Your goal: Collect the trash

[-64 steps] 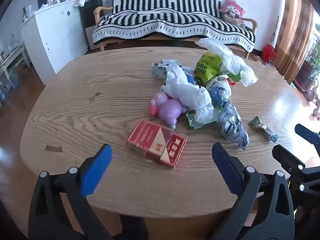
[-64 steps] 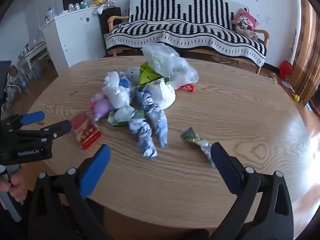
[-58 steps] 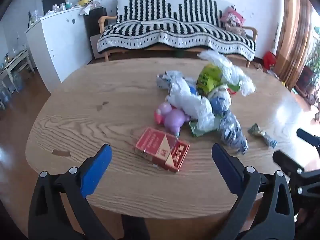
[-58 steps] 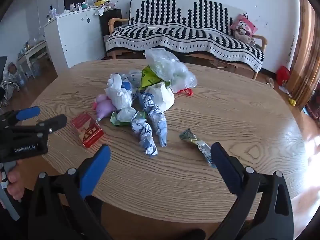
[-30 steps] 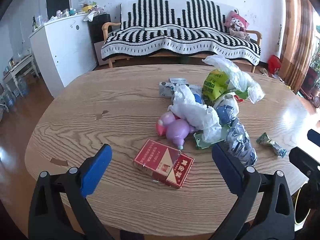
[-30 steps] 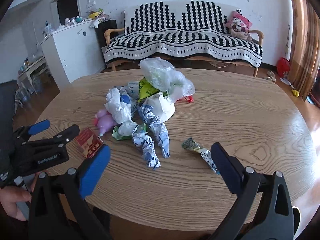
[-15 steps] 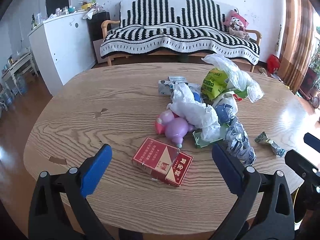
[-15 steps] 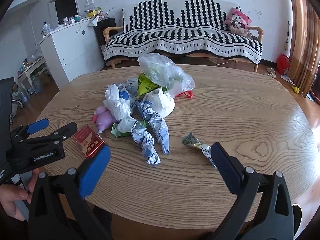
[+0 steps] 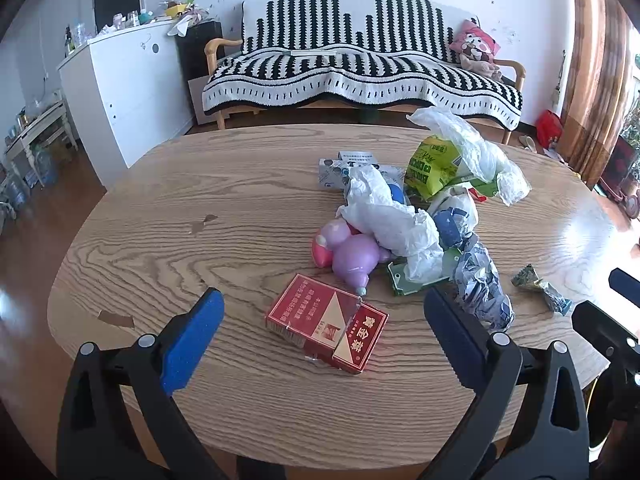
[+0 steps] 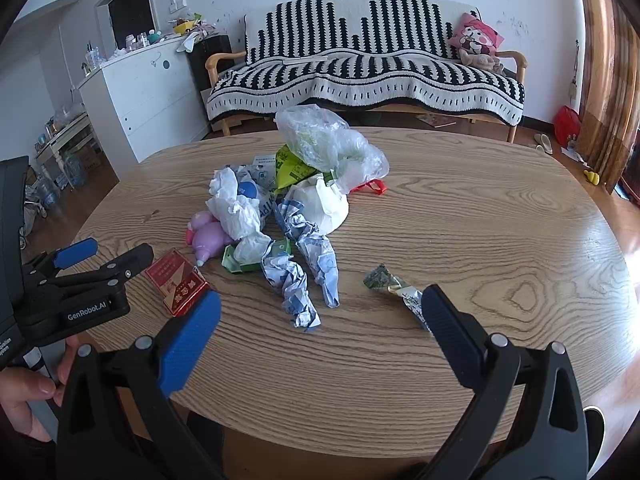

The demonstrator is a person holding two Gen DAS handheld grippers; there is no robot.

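A heap of trash lies on the oval wooden table [image 9: 168, 216]: a red cigarette pack [image 9: 326, 323], a purple-pink squeeze toy [image 9: 352, 252], crumpled white paper [image 9: 390, 220], a green snack bag [image 9: 430, 164], a clear plastic bag [image 9: 472, 148] and crumpled blue-white wrappers [image 9: 480, 284]. A small foil wrapper [image 10: 394, 286] lies apart to the right. My left gripper [image 9: 324, 336] is open above the near table edge, in front of the red pack. My right gripper [image 10: 320, 328] is open near the foil wrapper [image 9: 540, 292]. The left gripper also shows in the right wrist view [image 10: 106, 252].
A striped sofa [image 9: 360, 76] with a pink plush toy [image 9: 476, 48] stands behind the table. A white cabinet [image 9: 128, 92] stands at the back left. A small brown scrap [image 9: 116, 318] lies at the table's left edge. Curtains [image 9: 596, 80] hang on the right.
Both grippers have drifted slightly, pulling back a little from the table and then easing forward. The jaws stay open. Nothing on the table has moved.
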